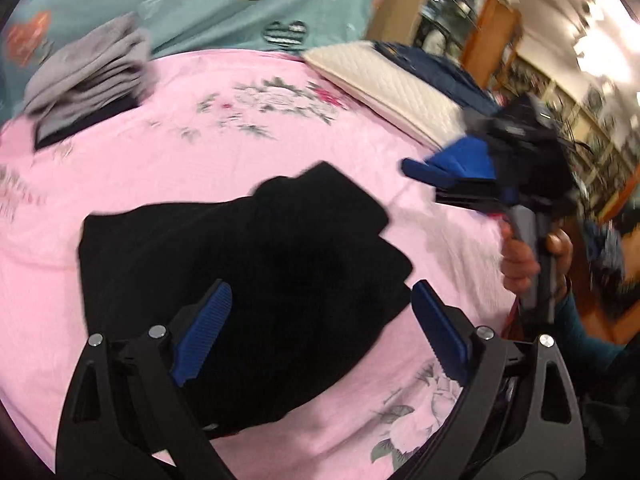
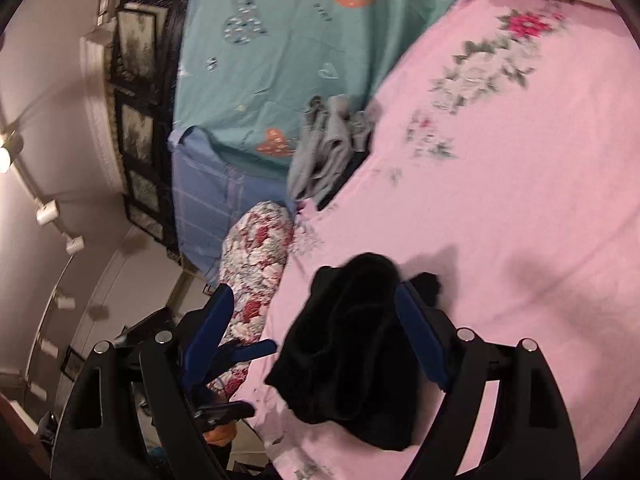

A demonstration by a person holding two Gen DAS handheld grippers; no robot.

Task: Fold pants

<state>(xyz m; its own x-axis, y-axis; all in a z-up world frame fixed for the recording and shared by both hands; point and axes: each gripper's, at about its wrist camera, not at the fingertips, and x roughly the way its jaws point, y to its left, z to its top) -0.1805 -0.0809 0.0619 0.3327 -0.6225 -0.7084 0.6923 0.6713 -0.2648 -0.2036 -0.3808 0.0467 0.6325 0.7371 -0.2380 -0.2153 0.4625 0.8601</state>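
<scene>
The black pants (image 1: pixel 248 264) lie folded in a compact bundle on the pink floral bedsheet (image 1: pixel 200 160). My left gripper (image 1: pixel 322 304) is open and empty, its blue pads held just above the near part of the bundle. The pants also show in the right wrist view (image 2: pixel 352 344). My right gripper (image 2: pixel 316 312) is open and empty above the bundle; in the left wrist view it (image 1: pixel 436 174) hovers over the bed to the right of the pants, a hand on its handle.
A stack of folded grey and dark clothes (image 1: pixel 88 76) lies at the far left of the pink sheet. A white quilted pillow (image 1: pixel 384 84) lies at the far right. A teal patterned sheet (image 1: pixel 192 4) lies beyond. A floral quilt roll (image 2: pixel 256 264) lies at the bed's edge.
</scene>
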